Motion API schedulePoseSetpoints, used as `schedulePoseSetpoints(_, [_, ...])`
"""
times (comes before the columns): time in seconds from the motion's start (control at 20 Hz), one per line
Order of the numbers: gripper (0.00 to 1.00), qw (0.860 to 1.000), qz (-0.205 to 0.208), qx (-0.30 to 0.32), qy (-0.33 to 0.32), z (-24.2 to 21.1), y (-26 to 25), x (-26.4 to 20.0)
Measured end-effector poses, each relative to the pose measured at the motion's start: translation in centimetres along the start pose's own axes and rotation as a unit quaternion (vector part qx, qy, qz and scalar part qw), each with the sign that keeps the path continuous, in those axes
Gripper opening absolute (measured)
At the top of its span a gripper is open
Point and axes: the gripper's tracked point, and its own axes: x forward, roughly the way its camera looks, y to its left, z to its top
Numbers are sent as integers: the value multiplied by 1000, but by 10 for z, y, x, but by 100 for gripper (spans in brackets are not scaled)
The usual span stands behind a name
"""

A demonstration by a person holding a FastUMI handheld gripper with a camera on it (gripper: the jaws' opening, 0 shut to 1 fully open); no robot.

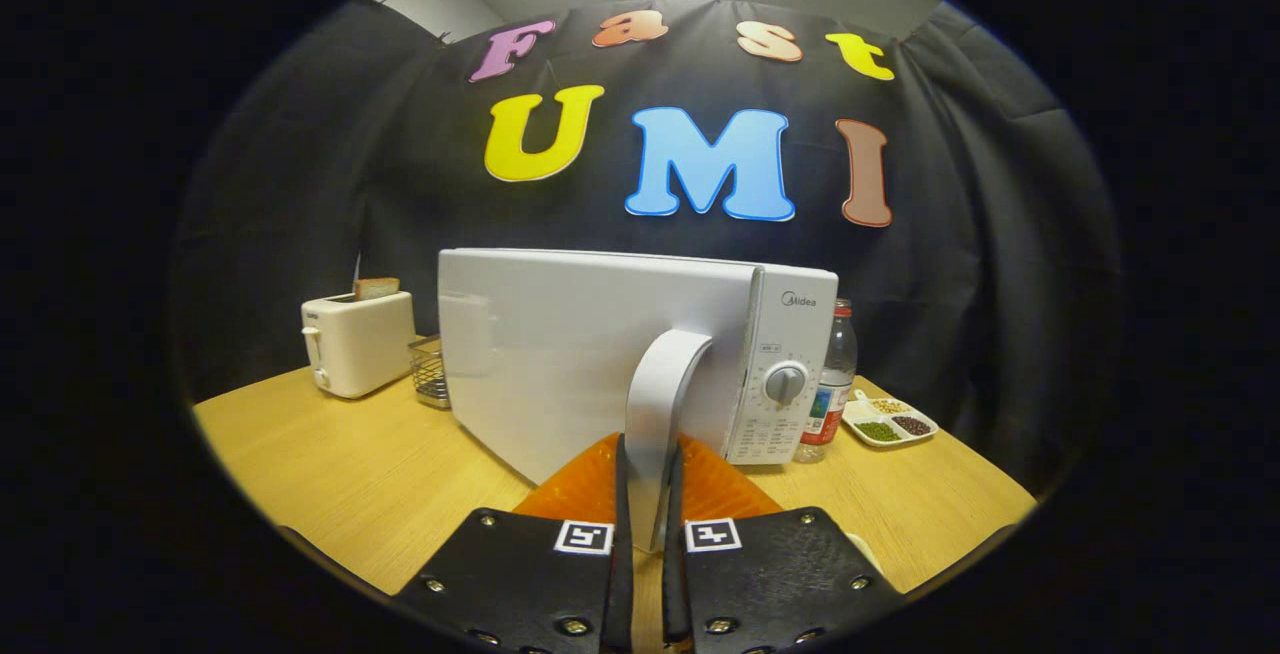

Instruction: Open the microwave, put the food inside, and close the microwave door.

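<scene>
Count: one microwave, one toaster, one wire basket, one bottle, one divided dish.
Tool: points level at the microwave front; its two fingers are closed on the door handle, one pressing each side.
Microwave: stands mid-worktop, door swung partly out toward the tool, upright handle at the door's free edge; control panel with one dial on the right.
Toaster: near the worktop's far left edge, one slice of bread standing in its slot.
Wire basket: between toaster and microwave; contents cannot be told.
Bottle: upright, just beside the microwave's right side.
Divided dish: near the far right edge, three compartments holding green, dark and pale grains.
</scene>
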Motion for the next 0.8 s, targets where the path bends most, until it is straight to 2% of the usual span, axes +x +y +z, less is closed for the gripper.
schedulePoseSetpoints(0.35, [11, 998, 64, -12, -19, -1, 82, -55])
schedulePoseSetpoints(0.6, [11, 997, 63, -20, -34, -1, 134, -74])
schedulePoseSetpoints(0.8, [11, 998, 40, 1, -45, 1, 177, -82])
